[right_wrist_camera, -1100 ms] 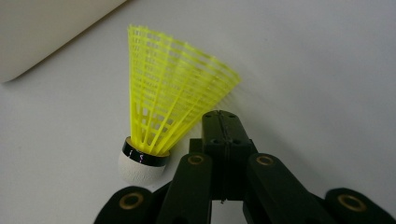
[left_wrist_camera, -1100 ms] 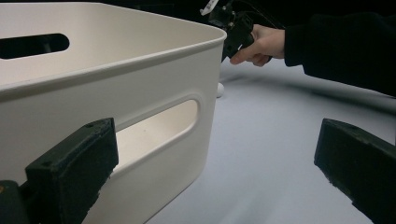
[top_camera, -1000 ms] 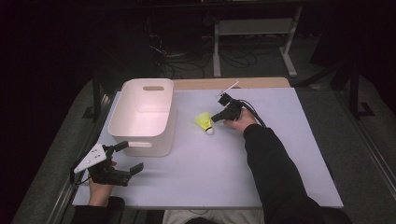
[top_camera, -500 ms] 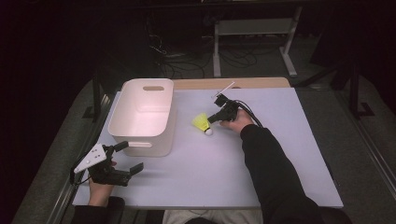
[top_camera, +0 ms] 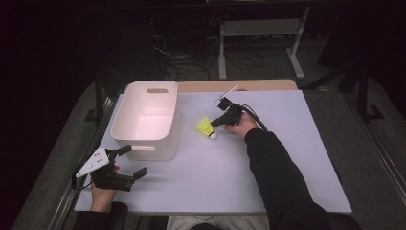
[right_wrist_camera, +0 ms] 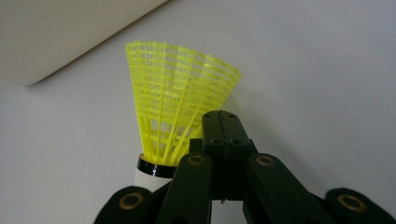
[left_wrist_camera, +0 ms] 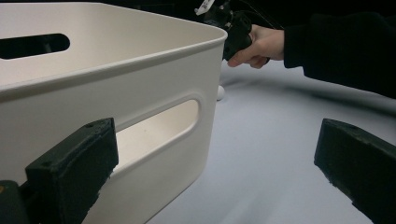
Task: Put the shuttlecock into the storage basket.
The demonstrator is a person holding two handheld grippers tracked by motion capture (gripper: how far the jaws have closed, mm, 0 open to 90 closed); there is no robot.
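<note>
My right gripper [top_camera: 219, 120] has edged nearer, clenched on the yellow mesh plastic shuttlecock [right_wrist_camera: 175, 112]; my left gripper [top_camera: 128, 161] stays released beside the white plastic bin [top_camera: 143, 120].

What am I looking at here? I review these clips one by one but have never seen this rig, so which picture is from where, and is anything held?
No robot: a person at a table holds hand tongs, one pair per hand. The high view looks down on the pale table. The other two pictures come from cameras riding on each pair. On the table stands a white bin; nothing shows inside it. The left tongs are open beside the bin's near end, holding nothing. The right tongs are shut on the skirt of a yellow shuttlecock, right of the bin. Whether its white tip touches the table is hard to tell.
</note>
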